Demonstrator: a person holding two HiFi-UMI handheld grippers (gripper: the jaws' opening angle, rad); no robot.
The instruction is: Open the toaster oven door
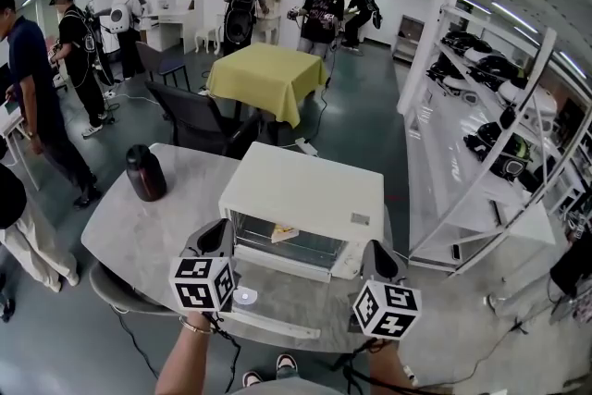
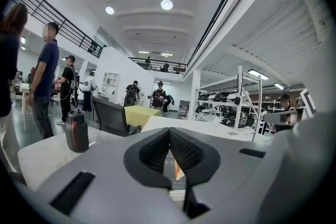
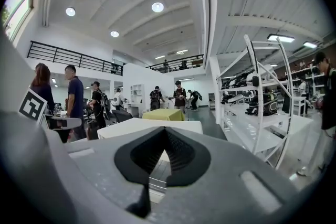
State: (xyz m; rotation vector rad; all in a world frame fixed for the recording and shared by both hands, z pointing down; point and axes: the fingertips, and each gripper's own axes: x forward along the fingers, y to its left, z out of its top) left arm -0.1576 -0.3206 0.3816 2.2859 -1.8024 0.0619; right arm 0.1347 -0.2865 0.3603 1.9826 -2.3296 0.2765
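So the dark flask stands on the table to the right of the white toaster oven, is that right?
Not quite: the dark flask stands on the table to the left of the white toaster oven, not the right. The head view shows it.

Grey rounded table (image 1: 129, 240), 2 items on top: white toaster oven (image 1: 305, 190) ctr-right, dark flask (image 1: 145, 172) upright far left, well apart.

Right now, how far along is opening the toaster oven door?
Done: the toaster oven door already lies folded down in front, leaving the food inside exposed. In hand: nothing; the left gripper and right gripper are shut and empty, facing the opening. Left: seemingly only pulling back.
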